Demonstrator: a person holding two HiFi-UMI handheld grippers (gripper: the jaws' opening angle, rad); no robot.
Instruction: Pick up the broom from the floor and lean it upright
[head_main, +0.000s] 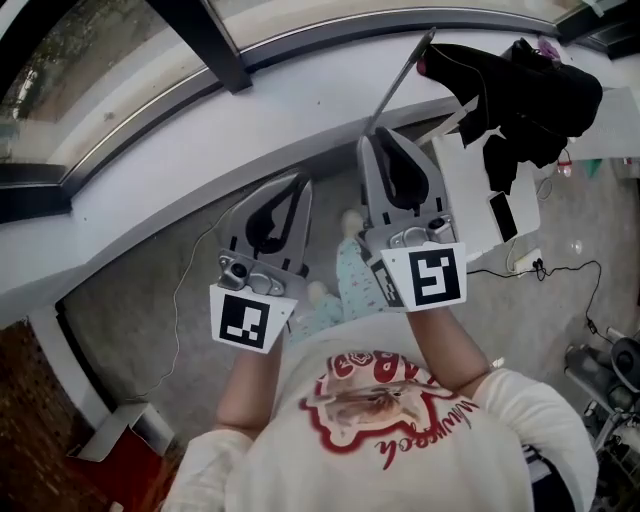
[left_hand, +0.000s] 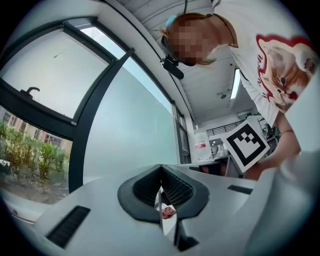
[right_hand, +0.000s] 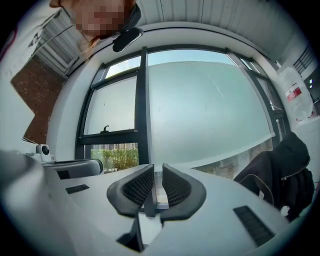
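Observation:
The broom's thin grey handle (head_main: 403, 78) comes out from between the tips of my right gripper (head_main: 383, 135) and slants up to the white window ledge (head_main: 200, 140). The broom's head is hidden. In the right gripper view, the right gripper (right_hand: 156, 170) has its ribbed pads close together with a narrow grey strip of the handle (right_hand: 151, 197) between them. My left gripper (head_main: 298, 183) is raised beside it on the left, apart from the handle. Its pads (left_hand: 172, 187) meet at the tips, with nothing between them.
A curved window with dark frames (right_hand: 142, 100) stands straight ahead above the ledge. Black clothing (head_main: 520, 90) lies heaped over a white unit (head_main: 470, 185) at the right, and a phone (head_main: 505, 212) rests on the unit. Cables (head_main: 560, 270) trail across the grey floor. My slippered feet (head_main: 350, 222) show below.

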